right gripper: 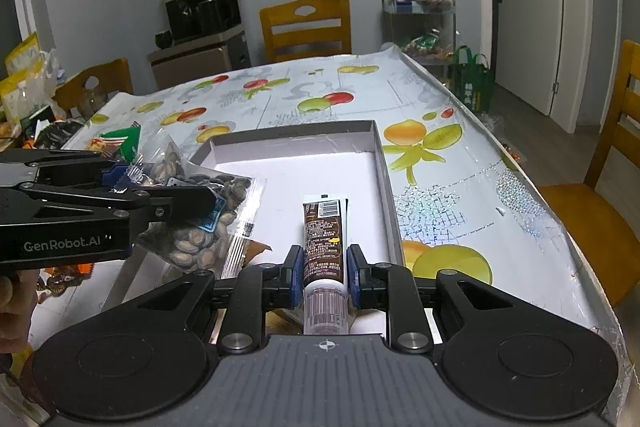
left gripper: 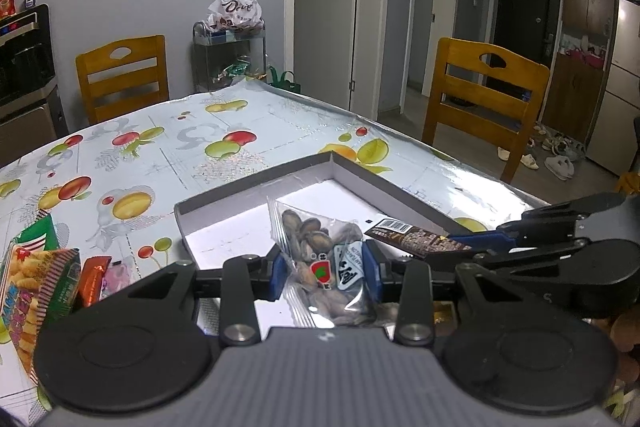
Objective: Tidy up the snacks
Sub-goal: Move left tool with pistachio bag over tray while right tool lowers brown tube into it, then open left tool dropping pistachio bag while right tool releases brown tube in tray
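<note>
My left gripper point(left gripper: 325, 274) is shut on a clear bag of nuts point(left gripper: 320, 259) and holds it over the near edge of a shallow white box point(left gripper: 256, 183). My right gripper point(right gripper: 322, 277) is shut on a brown tube of chocolate point(right gripper: 324, 239), near its clear cap, with the tube pointing into the box point(right gripper: 384, 163). In the right wrist view the left gripper point(right gripper: 160, 195) comes in from the left with the nut bag point(right gripper: 200, 227). In the left wrist view the right gripper point(left gripper: 480, 247) comes in from the right with the tube point(left gripper: 416, 237).
Loose snack packets point(left gripper: 44, 275) lie on the fruit-patterned tablecloth point(left gripper: 140, 147) left of the box. Wooden chairs point(left gripper: 480, 99) stand around the table. A metal cart point(right gripper: 420, 23) with a white bag stands by the far wall. The table's right edge point(right gripper: 560, 227) is close.
</note>
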`<state>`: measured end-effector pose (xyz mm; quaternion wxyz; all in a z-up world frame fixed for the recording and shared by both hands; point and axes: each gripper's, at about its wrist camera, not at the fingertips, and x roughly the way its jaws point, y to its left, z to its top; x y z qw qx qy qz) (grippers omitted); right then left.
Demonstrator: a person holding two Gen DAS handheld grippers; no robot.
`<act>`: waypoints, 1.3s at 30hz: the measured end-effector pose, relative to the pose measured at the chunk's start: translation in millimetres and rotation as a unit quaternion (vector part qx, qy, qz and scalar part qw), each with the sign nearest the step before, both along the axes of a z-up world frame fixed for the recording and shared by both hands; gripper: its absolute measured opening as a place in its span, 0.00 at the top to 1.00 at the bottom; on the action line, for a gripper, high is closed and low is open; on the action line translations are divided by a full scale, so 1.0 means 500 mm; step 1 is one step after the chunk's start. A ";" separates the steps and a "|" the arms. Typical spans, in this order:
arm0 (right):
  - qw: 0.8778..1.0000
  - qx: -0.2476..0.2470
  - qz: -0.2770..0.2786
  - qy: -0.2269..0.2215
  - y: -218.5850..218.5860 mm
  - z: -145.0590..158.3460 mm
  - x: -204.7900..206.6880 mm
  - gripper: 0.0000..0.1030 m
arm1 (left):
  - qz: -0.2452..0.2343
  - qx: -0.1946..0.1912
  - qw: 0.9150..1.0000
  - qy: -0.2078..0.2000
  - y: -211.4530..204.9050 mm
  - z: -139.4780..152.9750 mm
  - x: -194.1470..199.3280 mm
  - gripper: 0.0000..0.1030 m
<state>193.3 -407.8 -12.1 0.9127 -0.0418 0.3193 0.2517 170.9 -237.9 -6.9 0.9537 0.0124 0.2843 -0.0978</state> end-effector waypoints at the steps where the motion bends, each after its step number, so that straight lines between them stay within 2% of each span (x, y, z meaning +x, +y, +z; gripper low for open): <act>1: 1.000 0.001 0.000 0.000 0.000 0.000 0.000 0.76 | 0.000 0.000 1.000 0.000 -0.001 0.000 0.001 0.65; 5: 1.000 -0.001 0.000 0.000 0.002 -0.002 0.000 0.76 | 0.001 0.000 1.000 0.004 -0.001 -0.001 0.002 0.61; 10: 1.000 -0.001 -0.001 0.004 0.001 -0.001 0.003 0.75 | 0.004 -0.007 1.000 0.012 0.003 -0.009 0.009 0.50; 12: 1.000 -0.001 -0.002 0.003 0.001 0.000 0.001 0.75 | 0.007 -0.007 1.000 0.013 0.006 -0.010 0.010 0.37; 16: 1.000 0.010 -0.001 -0.004 -0.003 0.011 -0.004 0.68 | -0.001 -0.010 1.000 0.011 0.008 -0.008 0.005 0.25; 23: 1.000 0.022 -0.001 -0.019 -0.009 0.034 -0.016 0.60 | 0.002 -0.013 1.000 -0.004 0.009 0.011 -0.012 0.22; 31: 0.999 0.028 0.005 -0.025 -0.009 0.050 -0.029 0.60 | 0.015 -0.013 0.999 -0.035 0.026 0.053 -0.034 0.22; 39: 0.999 0.034 0.028 -0.030 0.016 0.062 -0.056 0.58 | 0.038 -0.014 0.998 -0.040 0.078 0.066 -0.075 0.21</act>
